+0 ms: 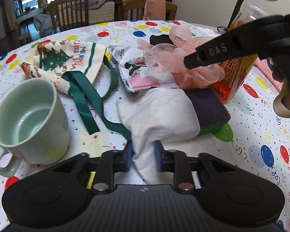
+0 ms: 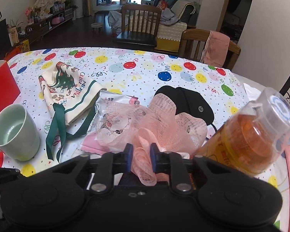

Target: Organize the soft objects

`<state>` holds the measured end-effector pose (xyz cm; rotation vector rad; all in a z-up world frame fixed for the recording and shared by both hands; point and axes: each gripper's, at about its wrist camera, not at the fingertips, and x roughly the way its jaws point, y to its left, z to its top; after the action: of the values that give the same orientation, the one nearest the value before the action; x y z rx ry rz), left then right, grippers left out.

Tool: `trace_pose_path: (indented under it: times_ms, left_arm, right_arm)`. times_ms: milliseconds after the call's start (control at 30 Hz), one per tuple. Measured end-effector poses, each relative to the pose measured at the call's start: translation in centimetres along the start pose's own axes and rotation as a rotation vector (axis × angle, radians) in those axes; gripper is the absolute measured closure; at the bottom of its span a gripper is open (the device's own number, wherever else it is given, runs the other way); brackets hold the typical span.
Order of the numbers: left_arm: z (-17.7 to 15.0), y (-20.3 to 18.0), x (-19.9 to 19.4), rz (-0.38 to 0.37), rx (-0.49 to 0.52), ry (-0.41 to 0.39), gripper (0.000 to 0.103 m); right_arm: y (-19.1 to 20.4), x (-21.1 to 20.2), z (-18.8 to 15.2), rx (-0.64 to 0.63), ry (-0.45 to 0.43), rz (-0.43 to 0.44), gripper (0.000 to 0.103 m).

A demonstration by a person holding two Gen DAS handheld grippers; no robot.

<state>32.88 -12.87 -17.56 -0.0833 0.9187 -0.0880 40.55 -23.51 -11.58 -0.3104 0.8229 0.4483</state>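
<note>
the left gripper [image 1: 144,155] is pinching a white cloth [image 1: 158,114] lying over a dark sponge [image 1: 208,108], while the right gripper [image 2: 141,159] is clamping a pink mesh pouf [image 2: 152,118] beside a tilted tea bottle [image 2: 249,135] on the balloon-print tablecloth [image 2: 125,71].

The left wrist view looks low and forward over its own claw [image 1: 143,157], close above the desk [image 1: 261,127]. The right wrist view sits just as low behind its claw [image 2: 141,158], facing the room's window. Both share the pale green mug [image 1: 29,121] [image 2: 15,131], Christmas bag [image 1: 67,58] [image 2: 67,89] and pink mesh sponge [image 1: 183,61] [image 2: 154,123].
</note>
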Motion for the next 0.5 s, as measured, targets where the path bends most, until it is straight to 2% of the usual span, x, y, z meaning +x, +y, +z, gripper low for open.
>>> trace_pose_path:
  times_ms: [133, 333, 500]
  left_arm:
    - [-0.2, 0.2, -1.3, 0.019, 0.008, -0.032, 0.089]
    - [-0.3, 0.6, -3.1, 0.026, 0.008, -0.067, 0.092]
    - [-0.6, 1.6, -4.7, 0.012, -0.032, -0.079, 0.094]
  right_arm:
    - [-0.1, -0.9, -0.3, 0.009, -0.022, 0.002, 0.092]
    - [-0.2, -2.7, -0.5, 0.029, -0.059, 0.037, 0.097]
    - [-0.2, -5.1, -0.5, 0.057, -0.100, 0.088, 0.101]
